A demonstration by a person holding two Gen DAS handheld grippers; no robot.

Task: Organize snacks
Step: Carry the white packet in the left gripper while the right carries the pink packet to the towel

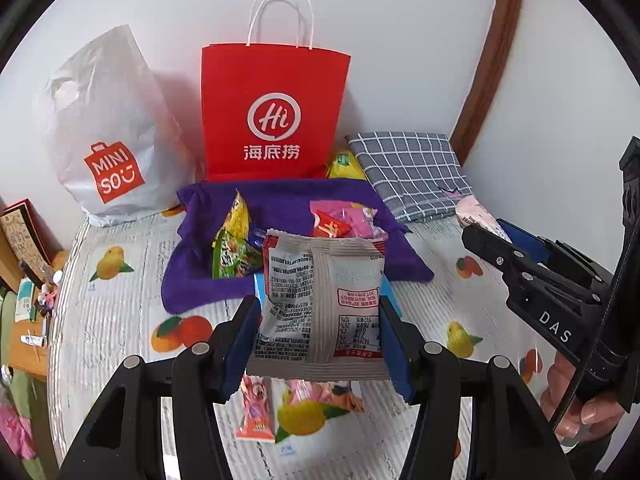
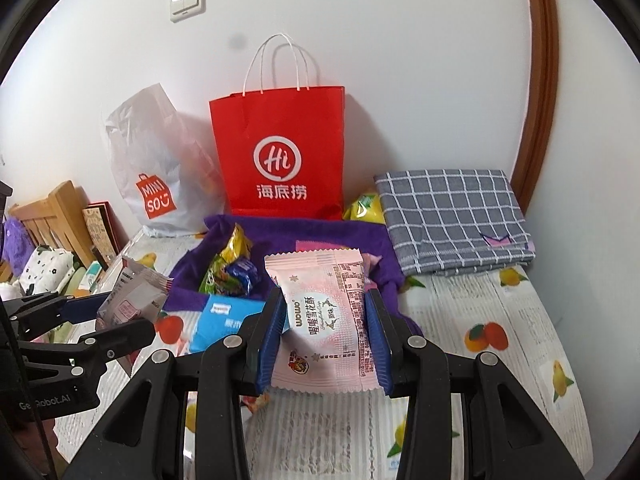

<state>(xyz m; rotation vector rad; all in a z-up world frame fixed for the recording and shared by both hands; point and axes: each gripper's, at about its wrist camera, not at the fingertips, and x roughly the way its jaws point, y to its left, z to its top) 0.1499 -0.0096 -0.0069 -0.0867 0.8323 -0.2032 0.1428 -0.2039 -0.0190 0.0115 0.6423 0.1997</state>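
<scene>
Your left gripper (image 1: 320,316) clamps a grey packet (image 1: 320,304); your right gripper (image 2: 325,336) clamps a pink packet (image 2: 324,320), both above the purple cloth (image 1: 280,200).

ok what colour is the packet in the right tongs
Pale pink packet with dark lettering, held in the right tongs; clearest in the right wrist view.

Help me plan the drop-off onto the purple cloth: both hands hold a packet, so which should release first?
Right, probably. The right gripper holds its pink packet close to the purple cloth, by the snacks there. The left gripper, jaws shut on a grey packet, sits nearer the cloth's front edge.
</scene>
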